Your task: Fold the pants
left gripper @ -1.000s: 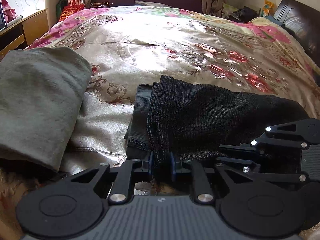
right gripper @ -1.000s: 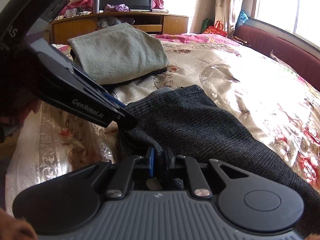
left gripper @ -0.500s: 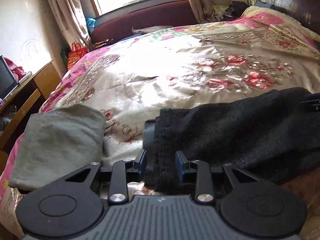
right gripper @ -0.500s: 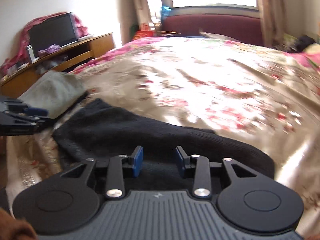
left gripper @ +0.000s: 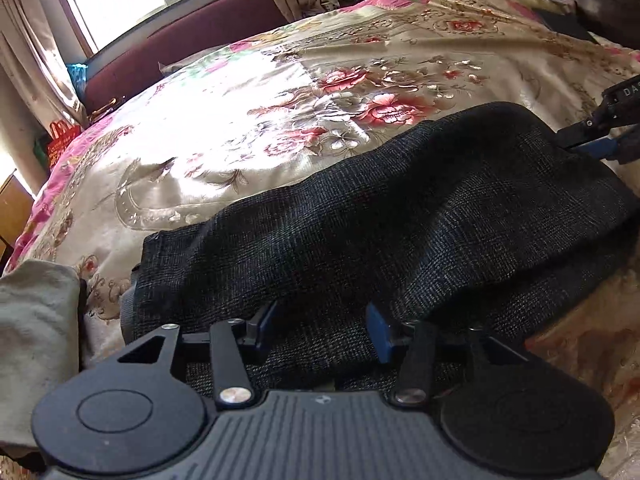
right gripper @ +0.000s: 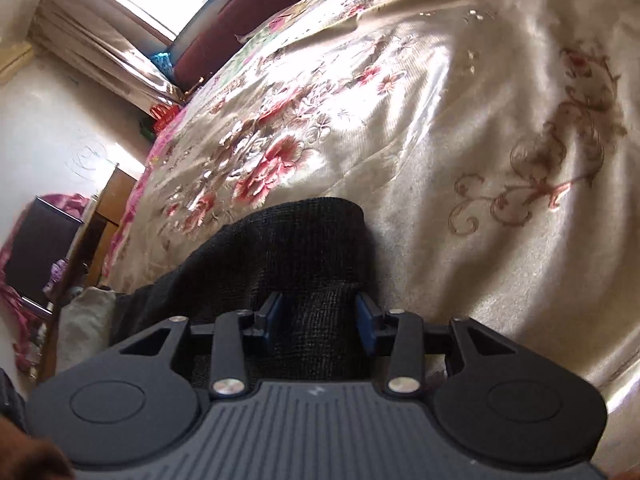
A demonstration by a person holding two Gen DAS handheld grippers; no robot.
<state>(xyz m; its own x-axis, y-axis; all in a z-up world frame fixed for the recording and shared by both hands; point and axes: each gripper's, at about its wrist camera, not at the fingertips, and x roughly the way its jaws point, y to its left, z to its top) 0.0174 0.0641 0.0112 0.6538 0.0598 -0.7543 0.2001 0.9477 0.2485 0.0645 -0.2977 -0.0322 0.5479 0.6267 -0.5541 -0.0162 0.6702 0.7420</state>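
Satin bedspread (left gripper: pixel 248 128) is carrying one pair of dark pants (left gripper: pixel 400 232), lying folded ahead of both grippers.
Left gripper (left gripper: pixel 324 330) and right gripper (right gripper: pixel 318 316), two in all, are spreading, pinching nothing; withdrawing gently should be keeping the fold flat.
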